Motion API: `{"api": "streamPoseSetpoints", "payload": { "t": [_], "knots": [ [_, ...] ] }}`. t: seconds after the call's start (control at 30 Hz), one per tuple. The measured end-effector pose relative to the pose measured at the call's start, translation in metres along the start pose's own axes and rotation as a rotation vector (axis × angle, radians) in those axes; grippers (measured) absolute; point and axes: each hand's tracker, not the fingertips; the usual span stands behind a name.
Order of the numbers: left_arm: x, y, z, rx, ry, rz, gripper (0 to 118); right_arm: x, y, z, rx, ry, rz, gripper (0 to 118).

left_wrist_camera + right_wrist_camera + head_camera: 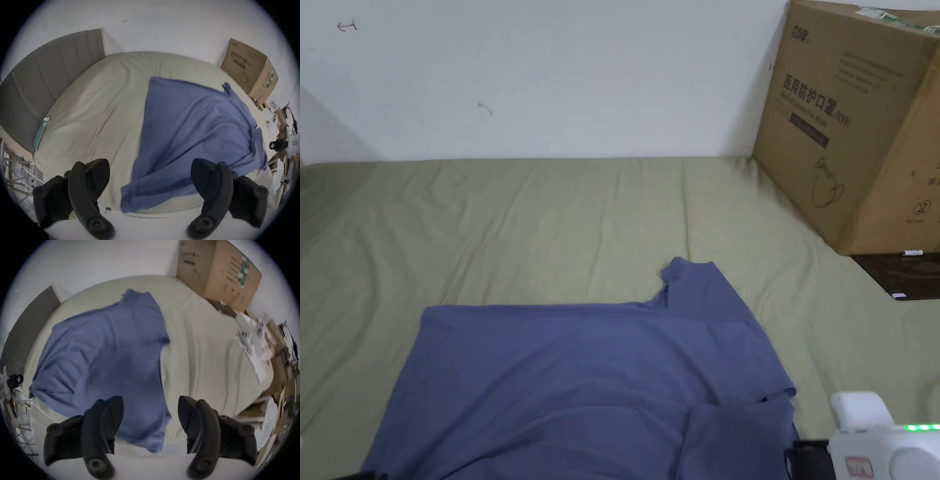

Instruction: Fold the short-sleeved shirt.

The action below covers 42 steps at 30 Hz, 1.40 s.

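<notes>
On bed (550, 219), blue shirt (581, 381), both grippers empty

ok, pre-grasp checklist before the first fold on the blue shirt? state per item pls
1. Left tongs open, nothing held: ok.
2. Right tongs open, nothing held: ok.
3. Shirt spread on the bed sheet: mostly ok, broad wrinkles across the body.
4. Sleeves laid out: not ok, the far sleeve has a curled corner and the near right edge is doubled over.
5. Room for folding: ok, bare sheet to the left; cardboard box stands apart from the shirt.
6. Near hem position: cannot tell exactly, it hangs over the bed edge.
</notes>
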Motion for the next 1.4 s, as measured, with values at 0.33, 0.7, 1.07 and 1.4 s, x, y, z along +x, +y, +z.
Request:
{"api": "streamPoseSetpoints", "payload": {
  "t": [0.33, 0.7, 1.07, 1.4],
  "knots": [
    [0.034, 0.056, -0.064, -0.070, -0.121, -0.056, 0, -0.060, 0.080, -0.055, 0.050, 0.007, 0.141, 0],
    [0.023, 0.198, -0.202, -0.119, -0.042, 0.058, 90, -0.074, 0.150, -0.125, 0.032, 0.077, 0.022, 0],
    [0.022, 0.234, -0.306, -0.257, 0.040, 0.045, 88, -0.059, 0.147, -0.140, -0.017, 0.077, 0.021, 0],
    [0.042, 0.241, -0.269, -0.206, 0.040, -0.034, 3, -0.016, 0.164, -0.147, -0.005, 0.102, -0.108, 19]
  ]
}}
